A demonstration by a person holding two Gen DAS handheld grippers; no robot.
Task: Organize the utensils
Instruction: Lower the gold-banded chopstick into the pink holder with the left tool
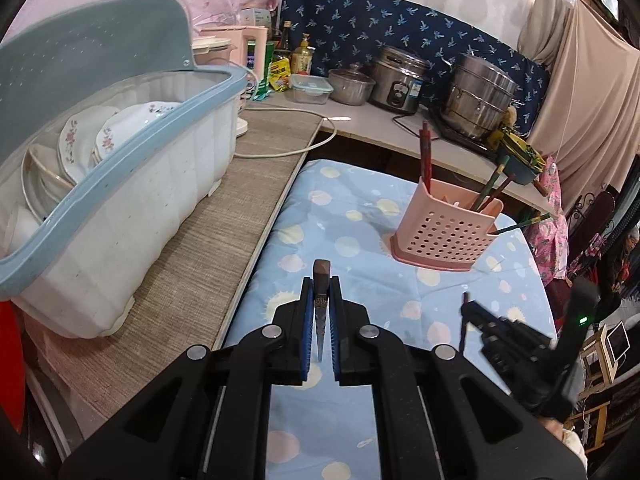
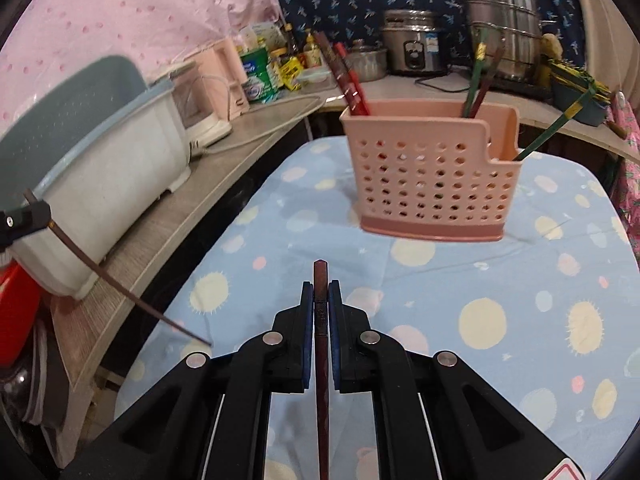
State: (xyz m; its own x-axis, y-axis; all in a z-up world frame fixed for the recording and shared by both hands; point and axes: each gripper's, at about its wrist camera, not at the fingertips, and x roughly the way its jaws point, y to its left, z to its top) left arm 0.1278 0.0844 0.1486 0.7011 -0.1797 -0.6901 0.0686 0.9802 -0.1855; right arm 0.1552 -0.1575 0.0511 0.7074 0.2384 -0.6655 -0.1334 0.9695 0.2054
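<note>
My left gripper (image 1: 321, 286) is shut on a dark brown chopstick (image 1: 321, 276) and holds it above the blue spotted cloth (image 1: 360, 240). My right gripper (image 2: 321, 288) is shut on a second dark brown chopstick (image 2: 320, 280). A pink perforated utensil holder (image 1: 444, 228) stands on the cloth ahead and holds red and green chopsticks; it also shows in the right wrist view (image 2: 432, 176). The right gripper shows at the right of the left wrist view (image 1: 466, 312). The left gripper (image 2: 38, 212) and its chopstick (image 2: 120, 284) show at the left of the right wrist view.
A blue-rimmed dish drainer (image 1: 120, 216) with plates stands on the raised counter (image 1: 192, 280) to the left. Pots (image 1: 476, 96), a rice cooker (image 1: 400, 80), bottles and a cable (image 1: 280, 152) sit on the back shelf. The table's right edge drops off (image 1: 540, 280).
</note>
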